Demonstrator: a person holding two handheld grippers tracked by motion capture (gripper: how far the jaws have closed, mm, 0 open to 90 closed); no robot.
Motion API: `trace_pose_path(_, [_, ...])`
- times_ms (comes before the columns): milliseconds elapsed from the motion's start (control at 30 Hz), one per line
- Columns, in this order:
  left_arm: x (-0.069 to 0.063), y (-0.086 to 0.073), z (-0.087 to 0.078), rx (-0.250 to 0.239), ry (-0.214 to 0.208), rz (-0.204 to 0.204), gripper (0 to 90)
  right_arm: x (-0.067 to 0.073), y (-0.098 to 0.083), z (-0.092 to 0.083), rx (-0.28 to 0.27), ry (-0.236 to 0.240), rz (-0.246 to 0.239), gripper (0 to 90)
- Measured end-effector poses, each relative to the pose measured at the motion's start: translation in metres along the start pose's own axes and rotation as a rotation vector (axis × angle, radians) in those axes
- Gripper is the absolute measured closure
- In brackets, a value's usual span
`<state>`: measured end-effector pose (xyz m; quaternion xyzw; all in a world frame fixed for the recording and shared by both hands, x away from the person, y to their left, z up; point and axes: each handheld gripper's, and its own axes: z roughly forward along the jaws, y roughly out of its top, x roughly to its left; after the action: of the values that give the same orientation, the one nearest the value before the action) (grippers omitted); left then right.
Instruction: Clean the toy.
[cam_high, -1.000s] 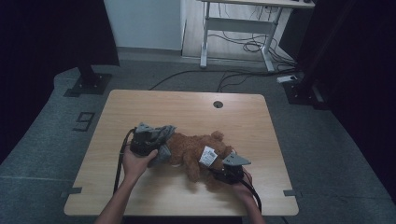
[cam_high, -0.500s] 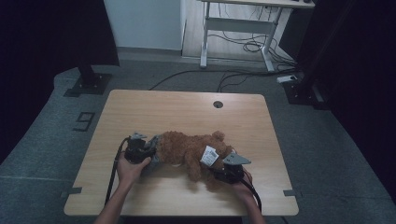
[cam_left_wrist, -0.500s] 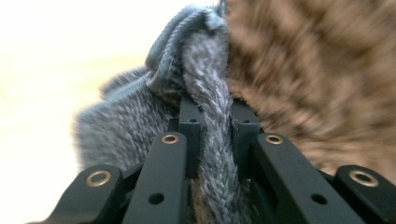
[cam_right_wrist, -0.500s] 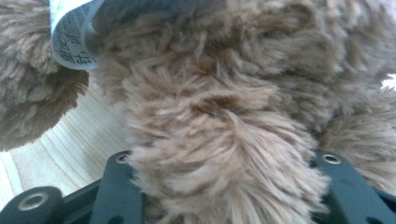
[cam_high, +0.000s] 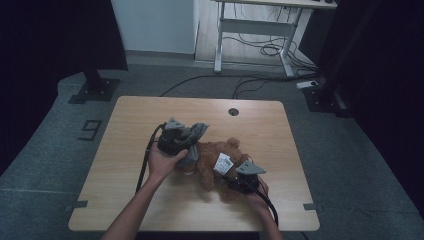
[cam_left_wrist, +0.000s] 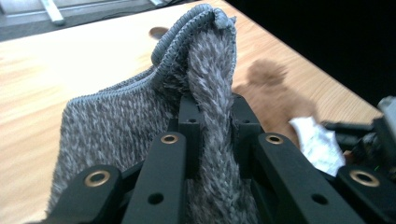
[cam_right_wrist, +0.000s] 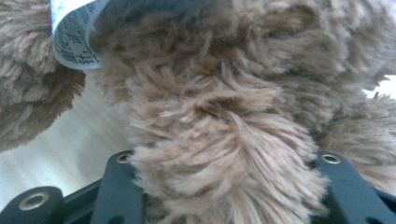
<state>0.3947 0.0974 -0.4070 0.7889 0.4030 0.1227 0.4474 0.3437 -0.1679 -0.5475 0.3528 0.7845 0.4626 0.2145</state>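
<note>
The grey knit garment (cam_left_wrist: 140, 116) was clamped in the left claw (cam_left_wrist: 210, 126), partly off the teddy bear (cam_high: 215, 162). The right claw (cam_right_wrist: 224, 186) gripped the bear's leg near the surface's (cam_high: 150, 115) near edge.

The teddy bear (cam_right_wrist: 224, 140) is shaggy brown plush with a paper tag (cam_right_wrist: 70, 37). The garment (cam_left_wrist: 130, 121) is fuzzy grey knit (ribbed hem); the table (cam_high: 140, 115) is matt wood.

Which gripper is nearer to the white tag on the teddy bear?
Right. The right gripper grips the bear just below and right of the white tag. The left gripper, clamped on the grey knit garment, sits farther off, up and left of the tag.
</note>
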Motion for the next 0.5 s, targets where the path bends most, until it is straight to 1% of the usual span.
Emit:
trace_pose_path(33, [-0.002,0.001,0.005,0.008,0.0,0.005,78.3,0.0,0.001,0.003,-0.001,-0.01,-0.003,50.5])
trace_pose_path(100, [-0.004,0.001,0.018,0.042,0.011,0.019,78.1,-0.001,0.002,0.005,-0.008,-0.019,-0.011,50.6])
trace_pose_path(133, [-0.003,-0.002,0.028,0.073,0.015,0.018,78.0,-0.002,0.003,0.006,-0.009,-0.017,-0.012,50.5])
trace_pose_path(233, [0.003,-0.012,0.038,0.115,0.016,0.002,78.0,-0.005,0.003,0.006,-0.012,-0.017,-0.022,49.1])
trace_pose_path(267, [0.008,-0.019,0.041,0.118,0.001,-0.017,78.0,-0.005,0.002,0.006,-0.013,-0.017,-0.023,48.5])
trace_pose_path(333, [0.016,-0.027,0.04,0.094,-0.038,-0.057,78.1,-0.006,0.002,0.006,-0.011,-0.021,-0.023,47.2])
trace_pose_path(367, [0.017,-0.03,0.038,0.085,-0.048,-0.067,78.3,-0.006,0.002,0.006,-0.01,-0.022,-0.023,46.1])
trace_pose_path(400, [0.017,-0.033,0.037,0.08,-0.049,-0.062,78.5,-0.006,0.002,0.006,-0.01,-0.024,-0.024,44.8])
trace_pose_path(500, [0.011,-0.042,0.032,0.057,-0.031,-0.037,78.8,-0.006,0.002,0.004,0.0,-0.03,-0.015,41.2])
